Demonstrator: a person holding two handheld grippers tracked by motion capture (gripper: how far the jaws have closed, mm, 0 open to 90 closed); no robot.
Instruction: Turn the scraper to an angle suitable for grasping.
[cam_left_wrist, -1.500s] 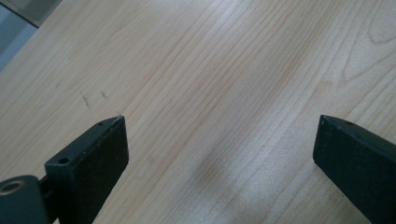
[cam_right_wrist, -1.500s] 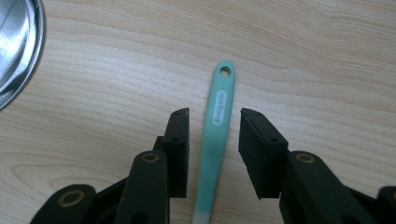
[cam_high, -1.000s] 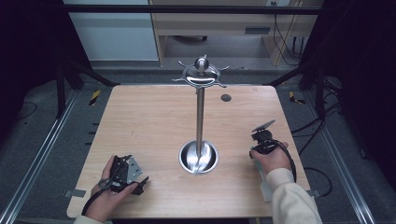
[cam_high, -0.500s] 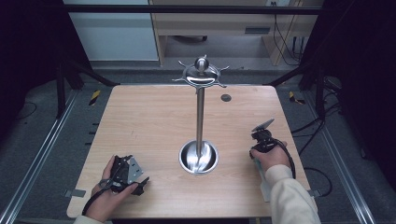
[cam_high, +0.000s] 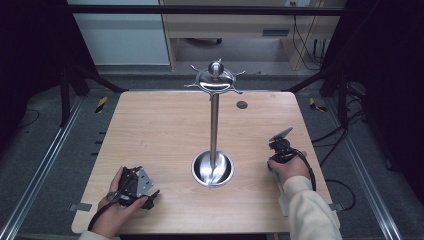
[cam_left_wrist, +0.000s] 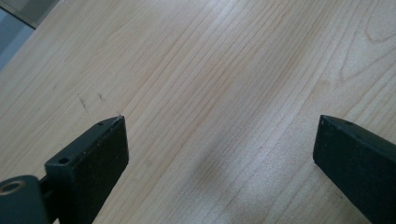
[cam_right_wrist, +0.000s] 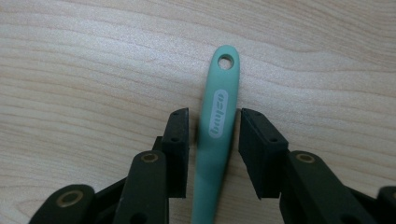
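Note:
A mint-green utensil handle (cam_right_wrist: 218, 116) with a hanging hole at its tip lies flat on the wooden table (cam_high: 160, 130). My right gripper (cam_right_wrist: 214, 140) points down over it with one jaw on each side. Its jaws have just been closing, and a thin gap still shows on both sides of the handle. In the high view the right gripper (cam_high: 280, 148) is at the table's right, beside the metal stand. My left gripper (cam_left_wrist: 219, 154) rests wide open over bare wood, and in the high view the left gripper (cam_high: 142, 192) sits near the front left corner.
A tall metal stand has a round dish base (cam_high: 213, 169) at the table's centre and a hooked crown (cam_high: 215, 80) on top. A small dark disc (cam_high: 242, 104) lies near the far edge. Metal rails run along both sides of the table.

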